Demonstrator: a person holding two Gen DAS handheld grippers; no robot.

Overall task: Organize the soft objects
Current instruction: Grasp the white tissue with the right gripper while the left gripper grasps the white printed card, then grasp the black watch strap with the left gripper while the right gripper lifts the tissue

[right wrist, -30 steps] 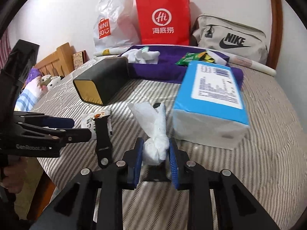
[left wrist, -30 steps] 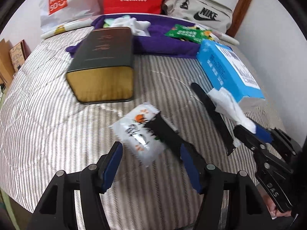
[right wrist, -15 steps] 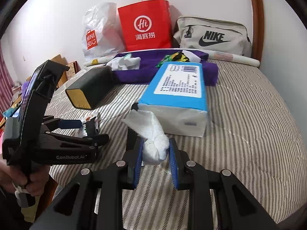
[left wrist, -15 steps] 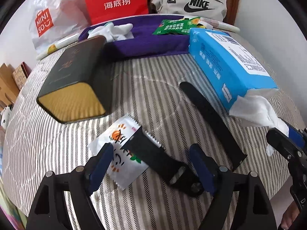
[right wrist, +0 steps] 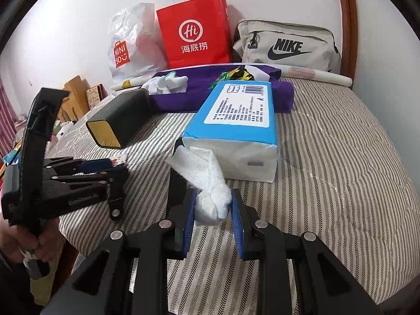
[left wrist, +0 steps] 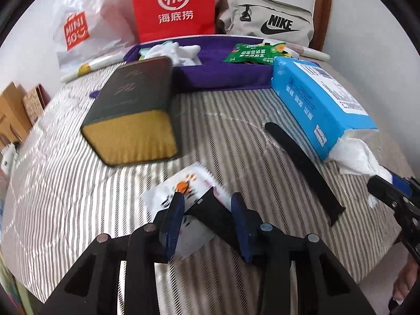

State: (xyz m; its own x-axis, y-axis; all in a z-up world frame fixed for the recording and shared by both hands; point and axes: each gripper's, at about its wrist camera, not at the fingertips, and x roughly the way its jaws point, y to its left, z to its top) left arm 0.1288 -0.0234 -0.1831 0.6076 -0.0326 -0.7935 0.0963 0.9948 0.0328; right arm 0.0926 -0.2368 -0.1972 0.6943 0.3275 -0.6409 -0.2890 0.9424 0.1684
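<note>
My left tongs (left wrist: pixel 207 211) are partly closed, with their blue pads on either side of a black strap piece (left wrist: pixel 214 214) that lies over a white snack sachet (left wrist: pixel 181 191); I cannot tell whether they grip it. My right tongs (right wrist: pixel 213 207) are clenched on a wad of white tissue (right wrist: pixel 210 183) drawn out of the open end of a blue tissue pack (right wrist: pixel 236 120).

The tissue trails from the pack's torn white end down to my right pads, just above the striped bed (right wrist: pixel 341 183). The pack lies flat on the bed with its label up. To its left lies a dark rectangular tin (left wrist: pixel 131 120) on its side, gold end toward me. A second black strap (left wrist: pixel 302 168) lies on the bed between my left tongs and the tissue pack.

Behind them sits a shallow purple fabric tray (left wrist: pixel 223 76) holding crumpled white cloth (left wrist: pixel 178 51) and a green snack packet (left wrist: pixel 252 53). Against the wall stand a white Miniso bag (right wrist: pixel 131 44), a red paper bag (right wrist: pixel 194 31) and a grey Nike pouch (right wrist: pixel 286 44).
</note>
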